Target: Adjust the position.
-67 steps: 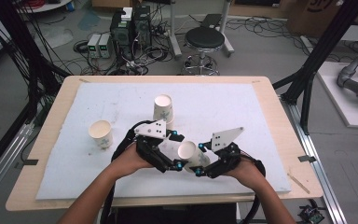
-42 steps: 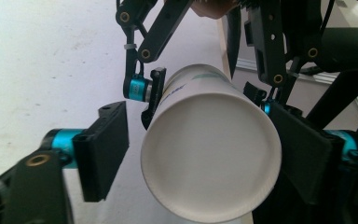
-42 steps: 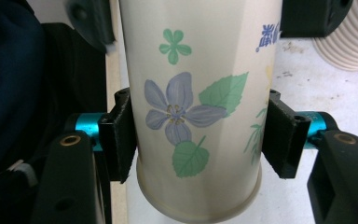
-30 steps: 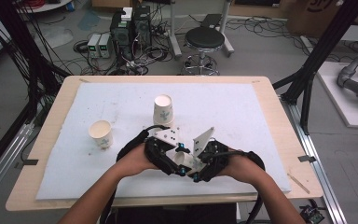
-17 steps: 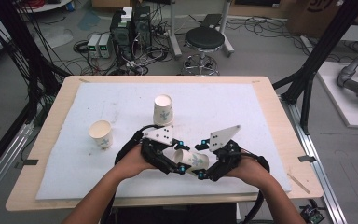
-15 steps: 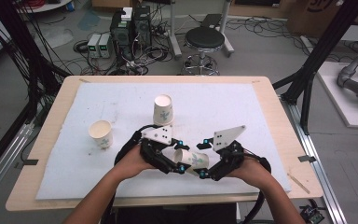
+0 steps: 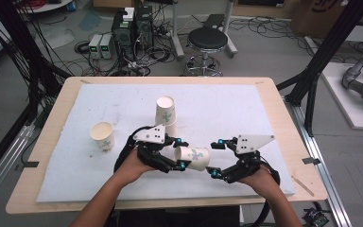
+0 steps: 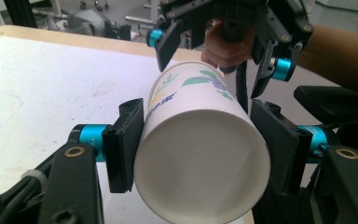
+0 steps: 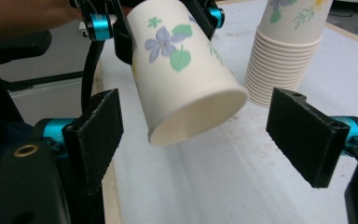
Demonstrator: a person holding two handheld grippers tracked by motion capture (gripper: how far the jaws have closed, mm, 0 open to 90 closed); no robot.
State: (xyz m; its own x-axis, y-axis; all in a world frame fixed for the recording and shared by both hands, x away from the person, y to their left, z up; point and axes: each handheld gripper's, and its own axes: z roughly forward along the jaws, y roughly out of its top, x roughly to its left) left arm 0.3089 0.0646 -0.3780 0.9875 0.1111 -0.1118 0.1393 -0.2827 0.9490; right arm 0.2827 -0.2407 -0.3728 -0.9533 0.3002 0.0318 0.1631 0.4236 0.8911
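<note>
Above the bench [image 7: 52, 189], the left gripper [image 7: 182, 158] jaws pinching the flower-printed white paper cup [image 7: 192, 158] could crush it, the right gripper [image 7: 216, 160] jaws spread, having just opened.

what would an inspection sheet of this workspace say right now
surface: white mat on a wooden table, faint smudges
job's things: flowered paper cup held on its side; cup stack upside down; single cup upright, left
clutter: nothing seen
grippers: left gripper clamped on the cup; right gripper open, jaws just widened, pads clear of the cup's base
cables: black cable loops behind the left gripper
surroundings: stool, electronics boxes, floor wiring
</note>
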